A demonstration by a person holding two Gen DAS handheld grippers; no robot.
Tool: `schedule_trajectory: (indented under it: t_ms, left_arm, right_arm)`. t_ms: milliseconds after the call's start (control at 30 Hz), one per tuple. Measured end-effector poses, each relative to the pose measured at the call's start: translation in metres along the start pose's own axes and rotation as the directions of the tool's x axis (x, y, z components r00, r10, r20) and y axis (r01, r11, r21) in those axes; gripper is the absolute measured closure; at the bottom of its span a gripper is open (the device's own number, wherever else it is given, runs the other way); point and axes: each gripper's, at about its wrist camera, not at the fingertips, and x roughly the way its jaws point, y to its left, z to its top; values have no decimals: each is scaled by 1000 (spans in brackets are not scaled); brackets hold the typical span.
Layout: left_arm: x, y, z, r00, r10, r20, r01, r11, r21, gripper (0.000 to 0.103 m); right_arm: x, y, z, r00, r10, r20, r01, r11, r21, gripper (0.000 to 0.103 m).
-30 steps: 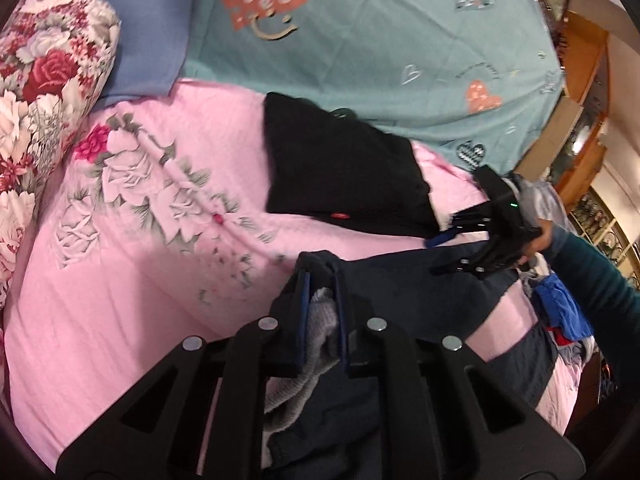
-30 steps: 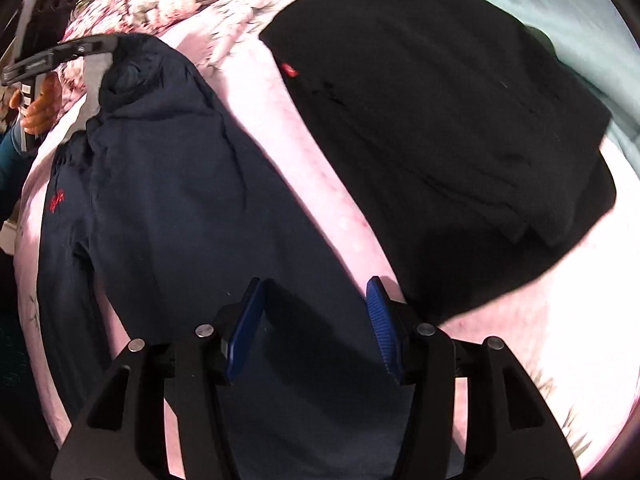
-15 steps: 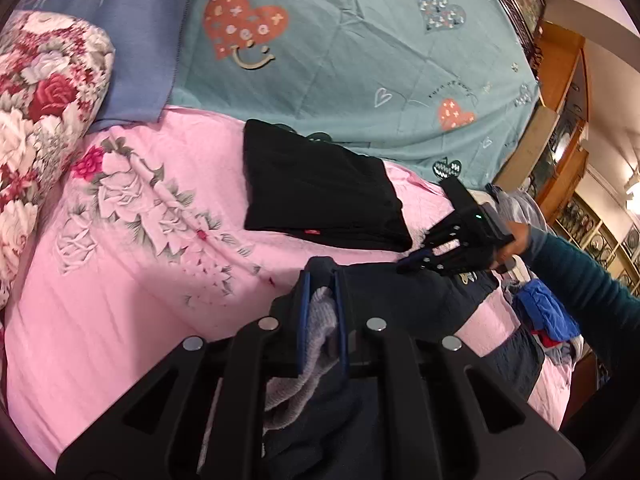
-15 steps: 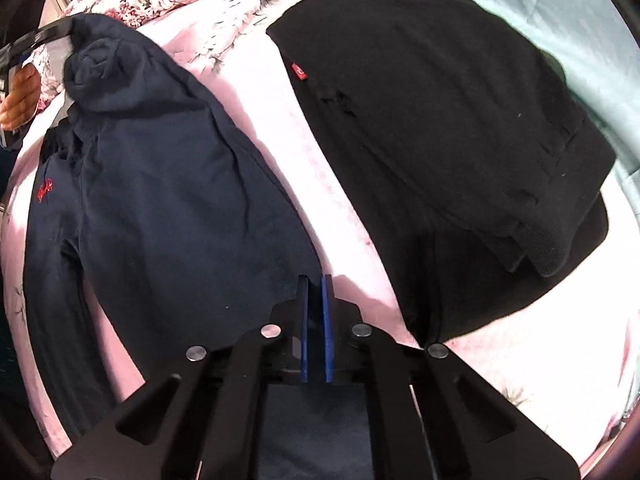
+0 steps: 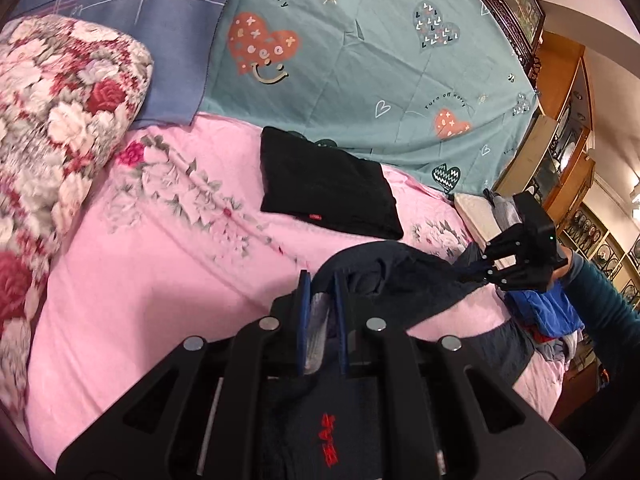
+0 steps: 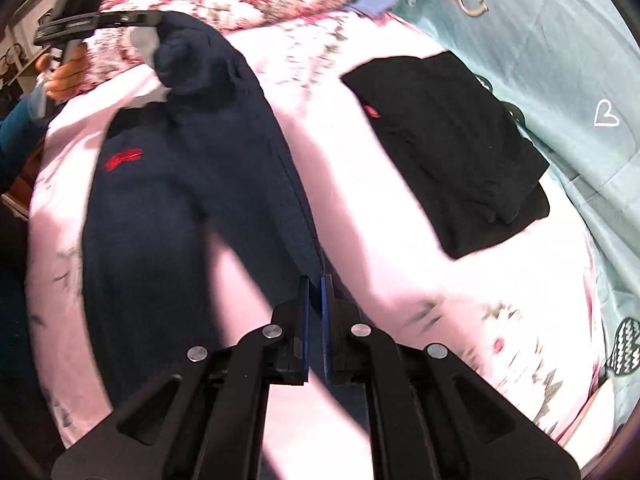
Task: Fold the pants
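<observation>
Dark navy pants (image 6: 188, 184) with a red logo hang stretched above the pink floral bedspread (image 6: 360, 208). My left gripper (image 5: 320, 280) is shut on the waistband, grey lining showing between its blue pads. It also shows in the right wrist view (image 6: 132, 20), at the top left. My right gripper (image 6: 315, 280) is shut on the edge of a pant leg. It also shows in the left wrist view (image 5: 486, 270), at the right, pulling the fabric (image 5: 400, 276) taut.
A folded black garment (image 5: 326, 188) lies on the bedspread beyond the pants. A floral pillow (image 5: 52, 128) is at the left, a teal heart-print sheet (image 5: 360, 60) behind. A heap of blue clothes (image 5: 540, 312) and wooden shelves (image 5: 568, 128) are at the right.
My right gripper closed on the pant leg and lifted it. Both grippers rose, so the pants now hang stretched between them, off the bed.
</observation>
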Motion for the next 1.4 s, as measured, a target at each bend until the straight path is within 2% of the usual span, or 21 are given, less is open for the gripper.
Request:
schedule_trajectory:
  t_ms: [200, 467, 600, 733, 833, 867, 1000, 1100, 1167, 1200, 1233, 1300, 1400]
  left_arm:
    - [-36, 1, -47, 1000, 10, -1, -10, 999, -48, 91]
    - [-53, 30, -96, 998, 42, -41, -48, 985, -164, 91]
    - [-59, 40, -98, 999, 48, -22, -51, 980, -193, 91]
    - [-69, 34, -95, 998, 60, 5, -58, 987, -153, 91]
    - [-69, 35, -104, 991, 129, -30, -132, 983, -126, 90]
    - [-67, 41, -110, 983, 175, -58, -181, 975, -130, 90]
    - [-71, 66, -123, 967, 228, -117, -248, 946, -209, 91]
    - [-80, 60, -113, 974, 215, -69, -224, 953, -205, 90]
    - [-77, 42, -96, 987, 161, -23, -162, 971, -173, 90]
    - [-73, 34, -90, 990, 141, -12, -141, 978, -155, 86]
    - [-66, 22, -83, 992, 128, -6, -128, 983, -128, 73]
    - [-46, 3, -75, 992, 126, -6, -126, 988, -84, 57]
    - [-10, -3, -82, 986, 134, -101, -141, 987, -72, 56]
  right_arm:
    - [-15, 48, -35, 997, 55, 54, -56, 998, 25, 98]
    - [12, 92, -57, 987, 151, 63, -154, 987, 48, 98]
    - [18, 106, -57, 977, 196, 86, -202, 978, 62, 98]
    - [29, 118, -59, 969, 239, 69, -244, 968, 67, 98]
    - [36, 124, -64, 964, 256, 67, -261, 962, 82, 98]
    - [39, 126, -66, 964, 259, 68, -264, 960, 91, 98]
    - [44, 127, -70, 960, 267, 87, -276, 953, 125, 97]
    - [41, 131, -72, 962, 257, 92, -267, 954, 133, 96]
    - [39, 136, -73, 953, 284, 106, -297, 945, 137, 96]
    - [37, 144, -73, 949, 293, 115, -307, 943, 127, 97]
    - [37, 151, -73, 951, 286, 113, -299, 947, 116, 97]
    - [37, 157, -74, 966, 231, 112, -246, 959, 140, 93]
    - [20, 136, -92, 968, 192, 161, -235, 919, 316, 69]
